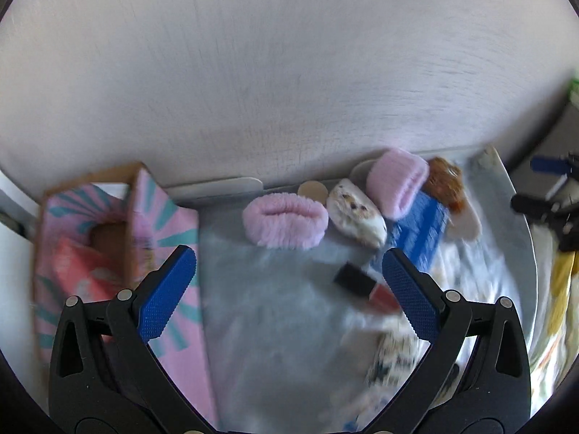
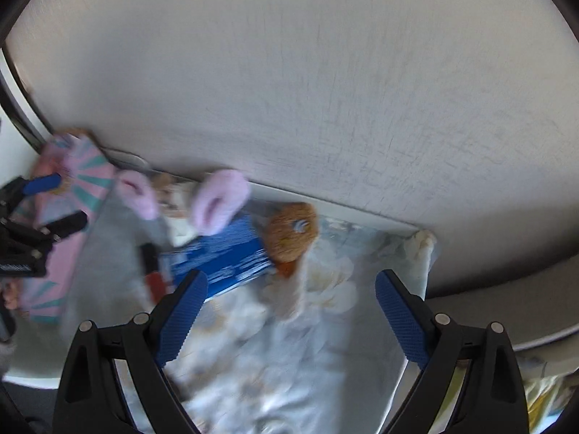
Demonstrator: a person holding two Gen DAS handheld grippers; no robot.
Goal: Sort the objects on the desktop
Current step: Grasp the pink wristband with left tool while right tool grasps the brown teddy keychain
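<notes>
Hovering with jaws spread wide and empty, the left gripper (image 1: 289, 282) sits over a pale cloth (image 1: 267, 311); the right gripper (image 2: 289, 300) is likewise wide apart, holding nothing. Left view only: a black-capped red tube (image 1: 365, 285) just beside the right fingertip, a speckled white item (image 1: 356, 218), and the open inside of a pink patterned box (image 1: 159, 217) at near left. Both views: two pink fluffy bands (image 1: 286, 222) at the far wall, a blue packet (image 2: 220, 256), a brown furry item (image 2: 291, 231). Right view only: the cloth's far-right corner.
</notes>
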